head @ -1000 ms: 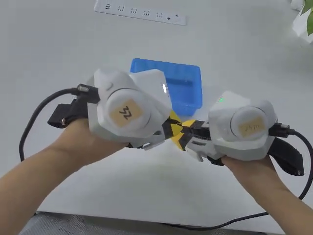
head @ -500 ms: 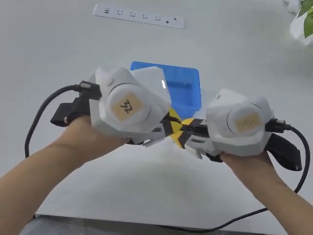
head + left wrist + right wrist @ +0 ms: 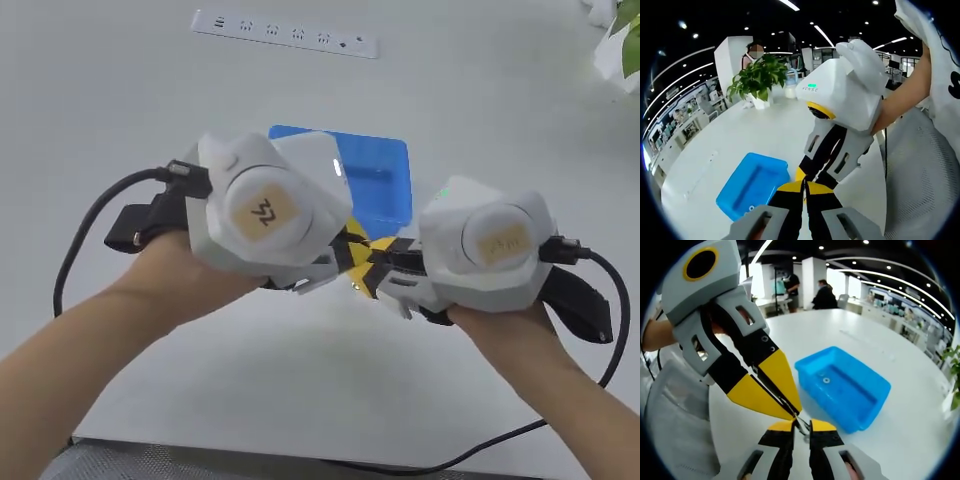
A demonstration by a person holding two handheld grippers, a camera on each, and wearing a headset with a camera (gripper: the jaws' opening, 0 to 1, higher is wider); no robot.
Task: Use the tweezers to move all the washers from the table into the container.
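Observation:
My two grippers meet tip to tip over the table's near part. In the right gripper view, the left gripper (image 3: 782, 397) reaches in from the upper left, its yellow fingers shut on thin dark tweezers (image 3: 790, 407). The tweezers' point runs between the yellow tips of my right gripper (image 3: 801, 427), which is closed on it. The left gripper (image 3: 804, 189) is shut, with the right gripper (image 3: 807, 176) nose to nose against it. In the head view the tips (image 3: 360, 262) touch just in front of the blue container (image 3: 380, 180). One washer (image 3: 826, 380) lies inside the container (image 3: 850, 390).
A white power strip (image 3: 285, 33) lies at the table's far edge. A potted plant (image 3: 757, 77) stands beyond the container (image 3: 752, 182), and its leaves (image 3: 625, 40) show at the far right. Black cables trail from both grippers. People stand in the background.
Both grippers stay tip to tip and have hardly moved; they have only drifted slightly up and back toward the container.

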